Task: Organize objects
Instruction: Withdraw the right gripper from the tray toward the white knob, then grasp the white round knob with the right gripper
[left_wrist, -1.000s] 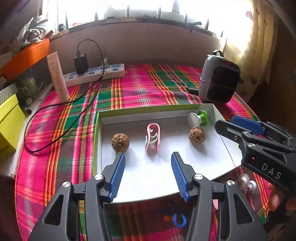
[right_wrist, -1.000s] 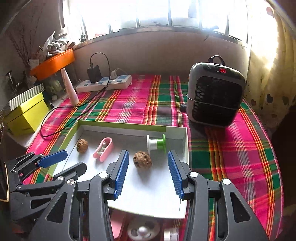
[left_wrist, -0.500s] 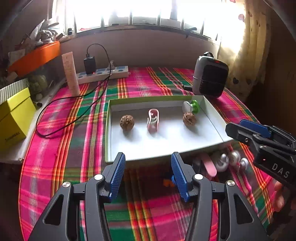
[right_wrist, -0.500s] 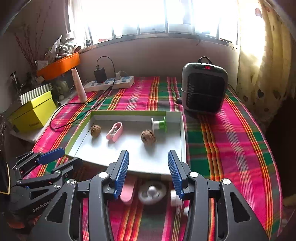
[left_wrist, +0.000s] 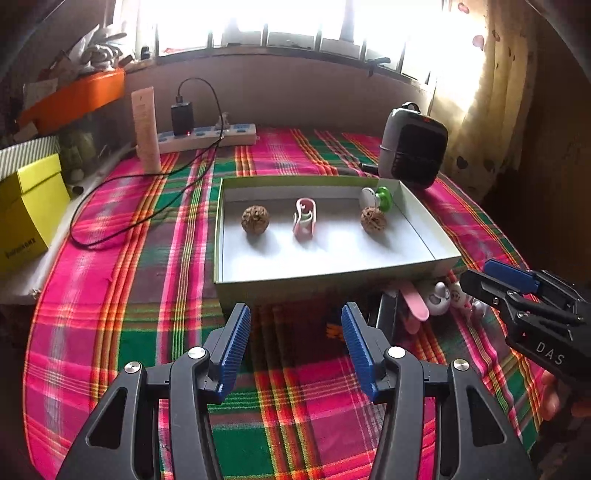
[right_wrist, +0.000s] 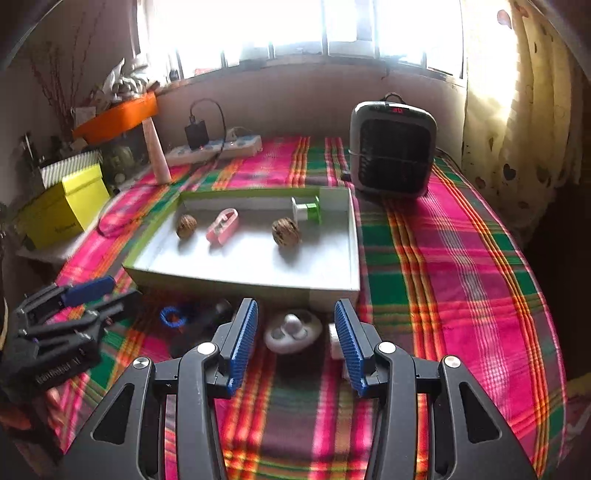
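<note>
A shallow white tray with green rim (left_wrist: 421, 229) (right_wrist: 352, 236) sits on the plaid cloth. It holds two walnuts (left_wrist: 255, 219) (left_wrist: 373, 219), a pink clip (left_wrist: 305, 217) and a white-green spool (left_wrist: 378, 197). Outside its near wall lie a white round toy (right_wrist: 292, 330), a blue ring (right_wrist: 170, 316), a pink piece (left_wrist: 415, 302) and a dark object (right_wrist: 207, 321). My left gripper (left_wrist: 295, 347) is open and empty, short of the tray. My right gripper (right_wrist: 295, 339) is open and empty, just short of the white toy.
A grey heater (right_wrist: 392, 147) stands behind the tray's right corner. A power strip with charger and cable (left_wrist: 207, 134), a pink tube (left_wrist: 146, 129), a yellow box (left_wrist: 26, 210) and an orange tray (right_wrist: 118, 116) are at the back left.
Both grippers have pulled back and up from over the tray to the cloth in front of it. Both stayed open. The loose items before the tray came into view.
</note>
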